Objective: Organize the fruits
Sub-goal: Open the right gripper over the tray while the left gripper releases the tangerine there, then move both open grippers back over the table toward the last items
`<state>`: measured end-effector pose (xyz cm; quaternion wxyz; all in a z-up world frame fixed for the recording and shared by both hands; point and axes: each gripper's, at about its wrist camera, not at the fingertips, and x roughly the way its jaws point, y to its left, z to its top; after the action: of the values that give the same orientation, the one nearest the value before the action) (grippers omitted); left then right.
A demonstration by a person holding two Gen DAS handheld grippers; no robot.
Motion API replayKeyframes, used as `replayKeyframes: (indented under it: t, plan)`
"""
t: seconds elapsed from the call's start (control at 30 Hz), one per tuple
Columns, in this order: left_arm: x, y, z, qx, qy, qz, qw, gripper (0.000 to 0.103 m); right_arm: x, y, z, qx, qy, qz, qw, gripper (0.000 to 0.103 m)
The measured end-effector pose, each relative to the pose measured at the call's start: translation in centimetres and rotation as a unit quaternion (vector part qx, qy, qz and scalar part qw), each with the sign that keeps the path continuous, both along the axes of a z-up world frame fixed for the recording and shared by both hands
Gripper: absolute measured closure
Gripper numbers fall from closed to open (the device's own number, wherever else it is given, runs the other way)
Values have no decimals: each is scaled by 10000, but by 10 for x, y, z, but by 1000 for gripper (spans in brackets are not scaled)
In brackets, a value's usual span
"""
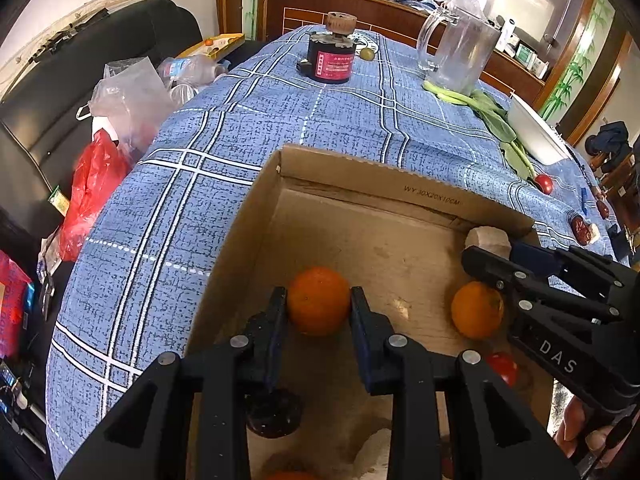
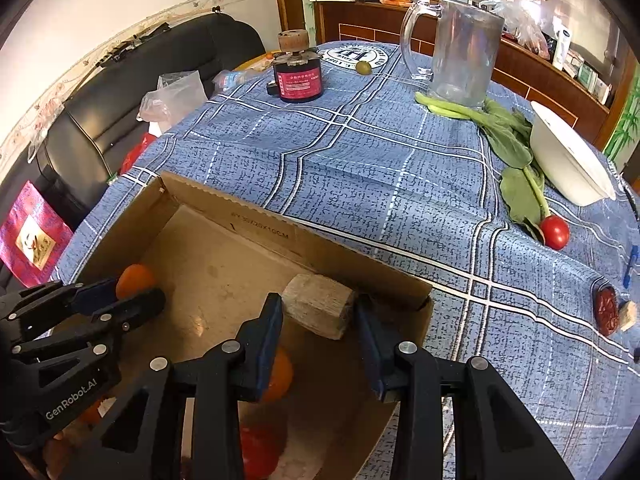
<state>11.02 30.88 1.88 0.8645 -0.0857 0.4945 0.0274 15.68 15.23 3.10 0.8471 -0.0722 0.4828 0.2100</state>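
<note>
A cardboard box (image 1: 400,184) (image 2: 248,220) sits on the blue plaid tablecloth. My left gripper (image 1: 319,300) is shut on an orange (image 1: 319,300) over the box floor; it shows at the left in the right wrist view (image 2: 134,278). My right gripper (image 2: 318,312) is shut on a pale sugarcane chunk (image 2: 318,310) (image 1: 488,240) at the box's far right corner. In the box lie a second orange (image 1: 476,310), a red tomato (image 1: 503,366) (image 2: 258,452) and a dark fruit (image 1: 274,414). On the cloth lie a red tomato (image 2: 555,232), a green olive (image 2: 363,67) and red dates (image 2: 606,312).
A black and pink canister (image 2: 298,72), a glass mug (image 2: 460,52), leafy greens (image 2: 508,140) and a white bowl (image 2: 568,156) stand on the table's far side. A black sofa with plastic bags (image 1: 116,120) is left of the table.
</note>
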Motion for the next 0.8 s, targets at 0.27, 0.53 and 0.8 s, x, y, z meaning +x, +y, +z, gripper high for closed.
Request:
replayKeyframes:
  t: [0.27, 0.53, 0.8]
  plan:
    - [-15, -2, 11, 144, -184, 70, 9997, 56, -10, -7, 10, -67, -86, -63, 9999, 61]
    - [-48, -12, 36, 340, -633, 413, 9966, 26, -47, -31, 36, 195, -286, -137, 9993, 43]
    - [-64, -49, 58, 435, -921, 454, 9938, 19, -96, -85, 55, 336, -483, -344, 9977, 25]
